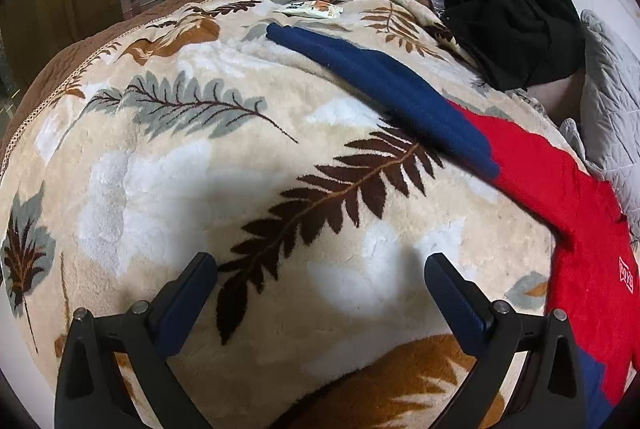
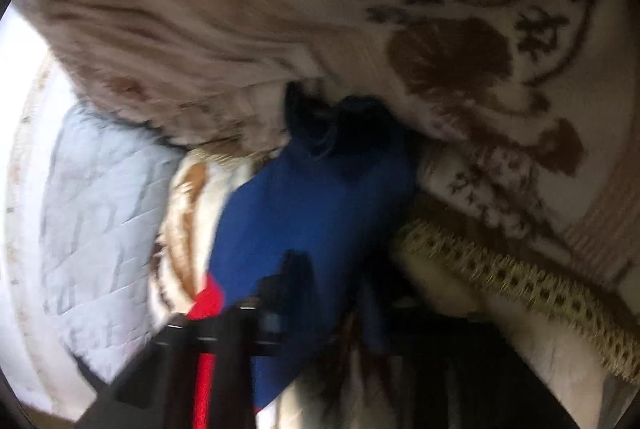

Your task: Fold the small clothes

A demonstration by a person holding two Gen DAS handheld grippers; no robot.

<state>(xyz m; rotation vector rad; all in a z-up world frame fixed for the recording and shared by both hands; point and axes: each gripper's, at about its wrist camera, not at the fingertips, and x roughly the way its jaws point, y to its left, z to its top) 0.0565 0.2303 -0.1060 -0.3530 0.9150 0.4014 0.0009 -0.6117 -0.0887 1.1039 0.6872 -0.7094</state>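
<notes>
A small red top with navy blue sleeves (image 1: 552, 181) lies on the leaf-print blanket (image 1: 200, 169) at the right of the left wrist view, one blue sleeve (image 1: 380, 77) stretched out to the far left. My left gripper (image 1: 320, 269) is open and empty above the blanket, left of the top. The right wrist view is blurred: my right gripper (image 2: 296, 269) looks shut on the blue sleeve cloth (image 2: 312, 197), which drapes over one finger; the other finger is hidden.
A heap of black clothes (image 1: 508, 9) lies at the far right of the bed. A small white packet (image 1: 312, 9) lies near the far edge. A grey quilted pillow (image 1: 612, 89) is at the right. A patterned cover with a fringed trim (image 2: 500, 269) fills the right wrist view.
</notes>
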